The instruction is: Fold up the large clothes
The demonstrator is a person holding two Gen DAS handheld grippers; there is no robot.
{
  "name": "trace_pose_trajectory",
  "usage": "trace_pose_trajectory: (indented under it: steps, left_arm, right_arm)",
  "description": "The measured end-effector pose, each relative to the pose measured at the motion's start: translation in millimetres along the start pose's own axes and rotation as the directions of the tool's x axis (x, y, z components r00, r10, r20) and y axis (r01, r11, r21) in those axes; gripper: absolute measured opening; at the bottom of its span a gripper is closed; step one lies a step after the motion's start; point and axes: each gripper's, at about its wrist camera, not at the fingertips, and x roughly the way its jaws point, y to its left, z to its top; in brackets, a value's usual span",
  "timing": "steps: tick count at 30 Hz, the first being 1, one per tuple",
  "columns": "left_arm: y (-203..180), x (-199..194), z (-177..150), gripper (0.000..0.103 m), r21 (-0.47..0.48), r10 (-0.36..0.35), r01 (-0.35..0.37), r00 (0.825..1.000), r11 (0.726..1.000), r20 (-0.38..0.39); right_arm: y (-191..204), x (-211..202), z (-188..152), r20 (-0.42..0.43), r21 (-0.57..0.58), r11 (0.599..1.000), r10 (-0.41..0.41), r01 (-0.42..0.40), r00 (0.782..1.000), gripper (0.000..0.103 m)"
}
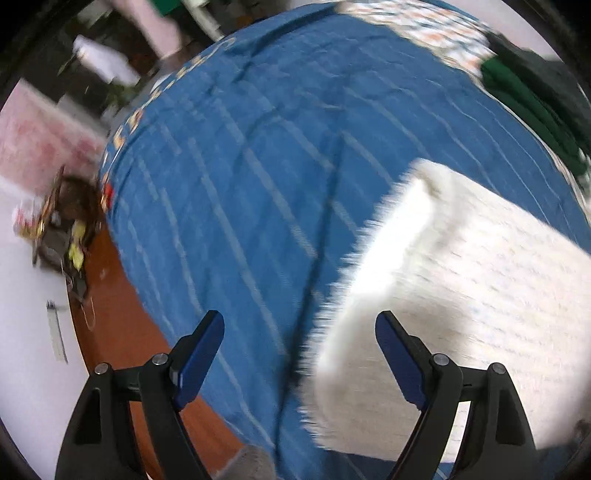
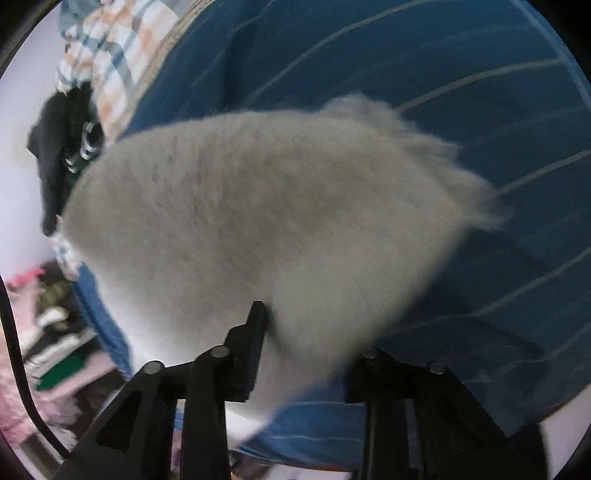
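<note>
A white fluffy garment [image 1: 461, 295] lies folded on the blue striped bedspread [image 1: 258, 184]. My left gripper [image 1: 299, 332] is open and empty, above the bedspread, with the garment's fuzzy left edge just inside its right finger. In the right wrist view the same fluffy garment [image 2: 277, 221] fills the middle. My right gripper [image 2: 314, 332] has the garment's near edge between its fingers; the left finger [image 2: 255, 347] shows, the right fingertip is hidden under the fabric. The view is blurred.
Dark green and black clothes [image 1: 528, 96] lie at the bed's far right, by a patterned pillow [image 1: 417, 26]. A brown floor strip [image 1: 122, 332] and clutter [image 1: 62, 229] lie left of the bed. Black clothes [image 2: 59, 155] and a checked cloth [image 2: 110, 44] lie at the left.
</note>
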Motion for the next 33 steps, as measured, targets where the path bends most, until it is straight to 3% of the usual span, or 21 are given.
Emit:
trace_pose_trajectory:
  steps: [3,5,7,10,12,15,18,19,20,22,24,26,28,30,32,33]
  left_arm:
    - [-43,-1,-2,0.085,0.1,-0.011,0.007,0.999,0.995,0.042]
    - [-71,6,0,0.086,0.154,-0.034,0.024,0.998,0.988,0.062]
    - [-99,26,2,0.086,0.198,-0.053,0.043,0.998,0.979,0.045]
    - [-118,55,1,0.089,0.235,-0.021,0.017,1.0,0.972,0.016]
    - [-116,62,2,0.103,0.223,-0.002,-0.009,0.999,0.975,0.048]
    - [-102,68,8,0.103,0.166,-0.069,0.067,0.998,0.984,0.007]
    - [-98,74,16,0.103,0.115,-0.12,0.118,0.993,0.986,0.009]
    - [-98,76,17,0.103,0.109,-0.131,0.128,0.991,0.986,0.025]
    - [-96,79,20,0.103,0.086,-0.148,0.144,0.988,0.986,0.038]
    - [-91,83,25,0.103,0.023,-0.179,0.178,0.983,0.984,0.036]
    - [-93,82,31,0.103,0.034,-0.177,0.176,0.984,0.984,0.013]
    - [-93,73,34,0.103,0.054,-0.149,0.148,0.989,0.988,0.004]
    - [-93,61,38,0.103,0.084,-0.11,0.108,0.994,0.991,0.012]
    - [-95,44,37,0.103,0.1,-0.089,0.086,0.996,0.991,0.023]
    - [-100,25,30,0.103,0.096,-0.101,0.097,0.994,0.991,0.038]
    - [-101,18,29,0.103,0.096,-0.099,0.095,0.994,0.991,0.042]
  right_arm:
    - [-1,-38,-6,0.123,-0.132,0.989,-0.047,0.064,0.991,0.035]
    - [12,-64,-11,0.193,-0.266,0.954,-0.088,0.139,0.977,0.035]
    - [50,-67,-13,0.209,-0.429,0.878,-0.13,0.21,0.969,0.035]
    - [124,-52,-13,0.23,-0.611,0.754,-0.124,0.243,0.965,0.035]
    - [167,-32,-4,0.2,-0.681,0.701,-0.101,0.212,0.975,0.035]
    - [208,14,32,0.121,-0.686,0.709,-0.115,0.167,0.986,0.035]
    - [218,78,68,0.058,-0.658,0.713,-0.274,0.243,0.96,0.032]
    - [216,89,77,0.047,-0.643,0.726,-0.283,0.245,0.958,0.032]
    - [222,94,81,0.054,-0.641,0.726,-0.281,0.249,0.958,0.032]
    - [233,97,84,0.08,-0.671,0.686,-0.31,0.281,0.947,0.032]
    - [235,89,87,0.055,-0.656,0.698,-0.334,0.286,0.941,0.032]
    - [250,77,84,0.064,-0.665,0.686,-0.341,0.295,0.938,0.032]
    - [259,45,63,0.106,-0.719,0.636,-0.299,0.28,0.949,0.032]
    - [257,28,40,0.049,-0.757,0.621,-0.256,0.204,0.965,0.032]
    - [251,40,22,-0.02,-0.772,0.612,-0.294,0.172,0.956,0.032]
    - [243,55,18,-0.044,-0.777,0.603,-0.337,0.18,0.941,0.032]
